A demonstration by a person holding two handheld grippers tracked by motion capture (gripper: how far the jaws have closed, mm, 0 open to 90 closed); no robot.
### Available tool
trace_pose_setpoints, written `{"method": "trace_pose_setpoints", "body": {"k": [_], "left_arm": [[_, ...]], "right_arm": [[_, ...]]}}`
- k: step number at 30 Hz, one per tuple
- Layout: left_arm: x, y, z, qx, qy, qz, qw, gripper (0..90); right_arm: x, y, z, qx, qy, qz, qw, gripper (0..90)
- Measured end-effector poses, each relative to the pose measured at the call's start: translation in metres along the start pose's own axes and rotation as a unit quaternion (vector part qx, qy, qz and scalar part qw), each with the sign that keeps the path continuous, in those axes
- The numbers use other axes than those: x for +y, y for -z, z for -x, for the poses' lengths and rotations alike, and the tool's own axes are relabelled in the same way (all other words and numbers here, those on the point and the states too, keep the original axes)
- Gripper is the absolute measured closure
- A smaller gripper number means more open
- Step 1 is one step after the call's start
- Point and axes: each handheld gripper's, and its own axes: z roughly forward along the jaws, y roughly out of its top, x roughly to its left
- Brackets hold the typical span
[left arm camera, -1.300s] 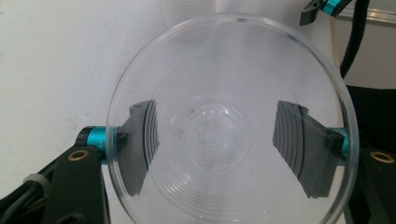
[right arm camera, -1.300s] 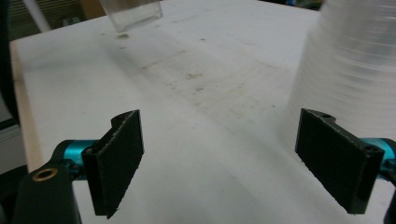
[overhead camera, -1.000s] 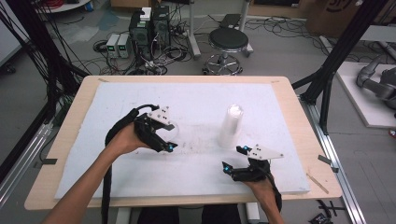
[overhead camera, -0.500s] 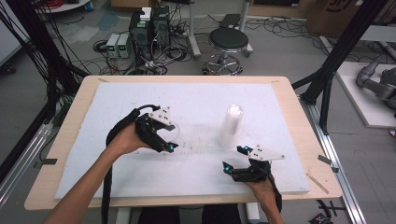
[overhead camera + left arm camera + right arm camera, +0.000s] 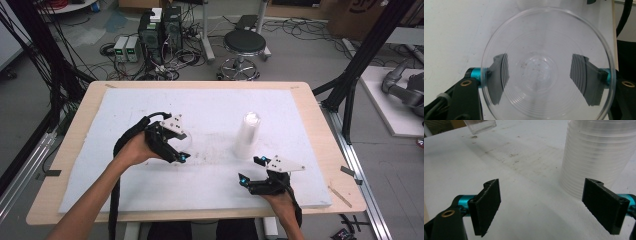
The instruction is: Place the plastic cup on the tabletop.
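From my remote seat I see a pale wooden counter (image 5: 320,130) topped by a white foam sheet (image 5: 150,102) that covers nearly all of it, leaving a wood border on every side. A stack of clear plastic cups (image 5: 247,135) stands upright on the sheet, right of the middle. Dark specks and smudges (image 5: 210,152) mark the sheet just left of the stack. A thin wooden stick (image 5: 339,194) and a dark tab (image 5: 347,171) lie on the bare wood at the right edge. Another dark tab (image 5: 50,173) sits at the left edge.
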Motion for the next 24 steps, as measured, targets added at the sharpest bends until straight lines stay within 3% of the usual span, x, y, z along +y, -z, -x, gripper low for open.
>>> {"method": "trace_pose_setpoints", "body": {"k": [16,19,24], "left_arm": [[-0.009,-0.046,0.001,-0.009,0.003,-0.046,0.9989,30.9],[-0.009,-0.053,0.002,-0.008,-0.007,-0.066,0.9978,31.0],[-0.010,-0.058,0.001,-0.009,0.002,-0.054,0.9985,31.1]], "right_arm": [[0.000,0.000,0.000,0.007,0.003,-0.002,1.0000,15.4],[0.000,0.000,0.000,0.007,0.003,-0.002,1.0000,15.5],[0.000,0.000,0.000,0.008,0.002,-0.001,1.0000,15.5]]}}
